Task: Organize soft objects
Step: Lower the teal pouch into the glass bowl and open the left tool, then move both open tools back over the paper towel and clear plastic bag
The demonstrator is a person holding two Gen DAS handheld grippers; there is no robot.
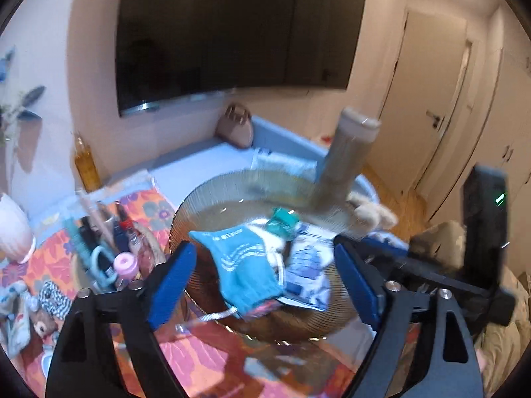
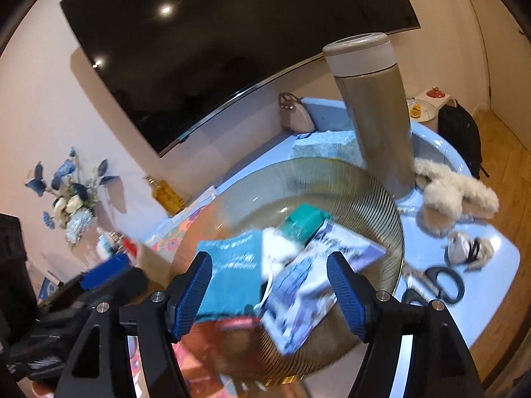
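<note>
A ribbed glass bowl (image 1: 205, 199) (image 2: 381, 205) holds a teal cloth pouch (image 1: 245, 265) (image 2: 232, 272), a small teal packet (image 1: 282, 224) (image 2: 305, 220) and a blue-and-white tissue pack (image 1: 308, 265) (image 2: 312, 292). My left gripper (image 1: 265, 292) is open and empty, just in front of the teal pouch. My right gripper (image 2: 270, 295) is open and empty, hovering over the pouch and tissue pack. A cream plush toy (image 1: 371, 214) (image 2: 454, 192) lies right of the bowl. More soft toys (image 1: 33, 308) lie at the left.
A tall beige flask (image 1: 345, 159) (image 2: 375, 112) stands behind the bowl. A cup of pens and bottles (image 1: 109, 242) is left of it. Scissors (image 2: 438, 285) and a small white object (image 2: 464, 248) lie to the right. An amber bottle (image 1: 86, 162) (image 2: 166, 192) stands by the wall.
</note>
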